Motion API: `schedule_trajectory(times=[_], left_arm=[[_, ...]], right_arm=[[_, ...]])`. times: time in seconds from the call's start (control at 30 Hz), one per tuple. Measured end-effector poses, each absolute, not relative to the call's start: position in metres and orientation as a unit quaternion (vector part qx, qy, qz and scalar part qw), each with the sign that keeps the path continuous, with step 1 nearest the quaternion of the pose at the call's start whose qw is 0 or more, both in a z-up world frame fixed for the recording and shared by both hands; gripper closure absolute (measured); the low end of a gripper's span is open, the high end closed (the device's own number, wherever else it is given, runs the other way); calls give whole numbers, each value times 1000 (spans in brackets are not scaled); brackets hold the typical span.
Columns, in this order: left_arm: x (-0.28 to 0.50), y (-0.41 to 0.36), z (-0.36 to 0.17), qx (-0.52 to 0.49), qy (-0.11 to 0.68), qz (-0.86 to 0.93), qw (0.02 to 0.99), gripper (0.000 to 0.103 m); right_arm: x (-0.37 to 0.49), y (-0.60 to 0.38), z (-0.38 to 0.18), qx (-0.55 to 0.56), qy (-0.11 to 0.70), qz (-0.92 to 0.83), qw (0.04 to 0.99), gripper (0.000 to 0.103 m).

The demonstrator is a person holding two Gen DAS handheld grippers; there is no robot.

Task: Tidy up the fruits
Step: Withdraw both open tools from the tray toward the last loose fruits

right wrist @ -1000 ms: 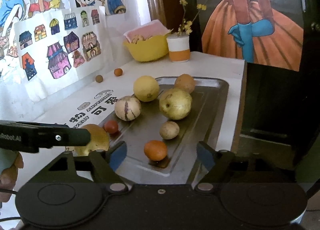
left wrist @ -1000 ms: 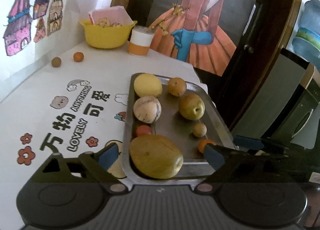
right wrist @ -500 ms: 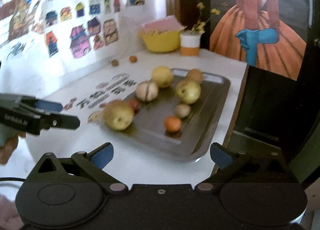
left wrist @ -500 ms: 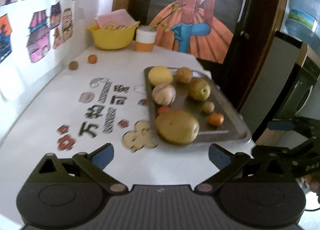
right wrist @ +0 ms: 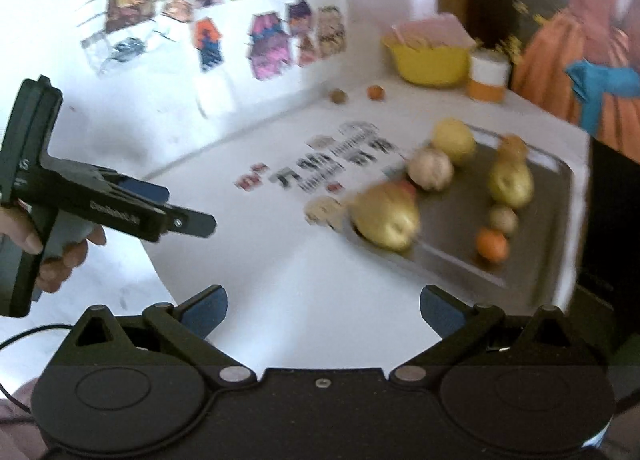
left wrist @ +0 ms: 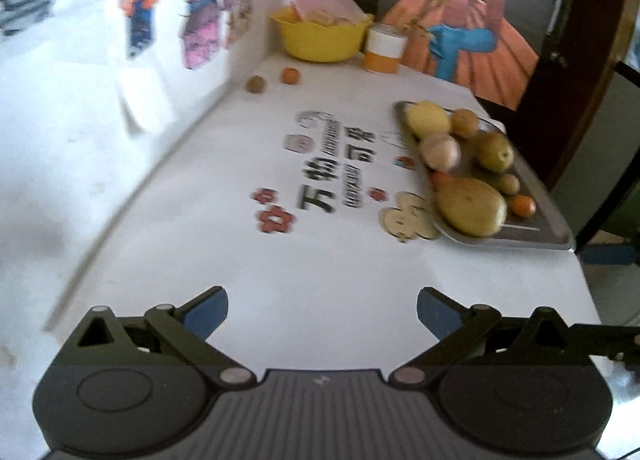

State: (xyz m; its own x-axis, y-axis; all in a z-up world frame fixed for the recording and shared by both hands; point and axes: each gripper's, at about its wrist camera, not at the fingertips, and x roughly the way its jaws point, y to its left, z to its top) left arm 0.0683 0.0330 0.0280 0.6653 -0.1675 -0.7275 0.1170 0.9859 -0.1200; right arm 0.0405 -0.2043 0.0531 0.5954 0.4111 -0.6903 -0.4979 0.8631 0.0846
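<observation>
Left gripper (left wrist: 322, 310): jaws spread wide, nothing between them, held over bare white tabletop (left wrist: 320, 260) well short of the fruit. Right gripper (right wrist: 323, 310): likewise spread wide and empty, over the table's near edge. In the right wrist view a hand (right wrist: 60, 248) grips the left tool's handle at the left margin.

Metal tray (left wrist: 536, 215) sits at the table's right side, carrying all the gathered fruit: a large yellow-brown pear (left wrist: 470, 207) at the near end, a small red fruit (left wrist: 441, 178) just behind it, a pale striped round fruit (left wrist: 439, 151), a yellow round fruit (left wrist: 429, 120), an orange-brown fruit (left wrist: 465, 122), a green-yellow pear (left wrist: 495, 151), a small brown fruit (left wrist: 509, 182) and a small orange (left wrist: 523, 205).

Off the tray (near the wall): a small brown fruit (left wrist: 256, 83) and a small orange one (left wrist: 289, 75), lying apart from each other. Yellow bowl (left wrist: 320, 37) and a white-and-orange cup (left wrist: 385, 48) stand at the far end. Both views are motion-blurred.
</observation>
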Motion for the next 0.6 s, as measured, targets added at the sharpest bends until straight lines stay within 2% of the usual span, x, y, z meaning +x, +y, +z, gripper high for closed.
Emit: schedule_trajectory(times=[0.3, 0.43, 0.6], left_arm=[[82, 61, 57, -20, 367, -19, 930, 1], [91, 64, 81, -10, 328, 0, 945, 1], [117, 60, 100, -6, 284, 12, 959, 1]], right_arm=[[78, -155, 88, -130, 324, 301, 887, 1], [103, -144, 125, -170, 283, 314, 890, 1], [159, -141, 167, -156, 258, 319, 899, 1]])
